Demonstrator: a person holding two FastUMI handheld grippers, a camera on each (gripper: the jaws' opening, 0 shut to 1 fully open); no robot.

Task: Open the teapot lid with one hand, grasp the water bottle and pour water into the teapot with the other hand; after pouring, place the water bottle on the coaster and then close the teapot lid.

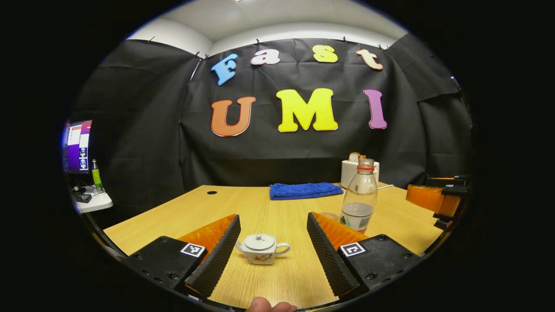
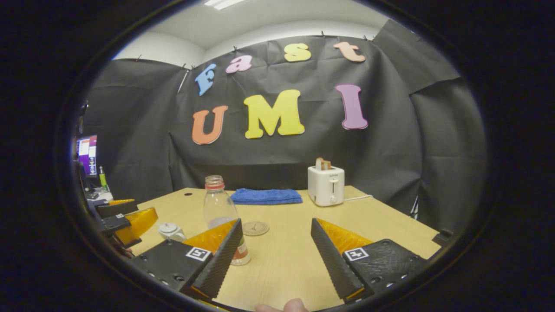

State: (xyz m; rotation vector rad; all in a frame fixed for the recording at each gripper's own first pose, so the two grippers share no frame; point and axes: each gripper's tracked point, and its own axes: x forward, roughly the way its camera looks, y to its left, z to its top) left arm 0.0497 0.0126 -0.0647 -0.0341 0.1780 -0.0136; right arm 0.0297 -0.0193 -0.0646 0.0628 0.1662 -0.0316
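Left gripper view: the left gripper (image 1: 272, 245) stands wide open, nothing held, with the teapot (image 1: 261, 248) on the table (image 1: 277, 208) between and just beyond its fingers, lid (image 1: 259, 241) seated. Farther off and to the right stands the water bottle (image 1: 359, 195), uncapped, part full, upright. In the right gripper view the right gripper (image 2: 276, 249) is likewise spread wide and empty; the bottle sits just behind its left finger (contact cannot be confirmed), the coaster (image 2: 255, 228) bare beside it. At the far edge lie a blue towel (image 2: 266, 196) and a toaster (image 2: 326, 185). Assessment: no step completed; lid lifting, pouring, placing on coaster and closing all remain.
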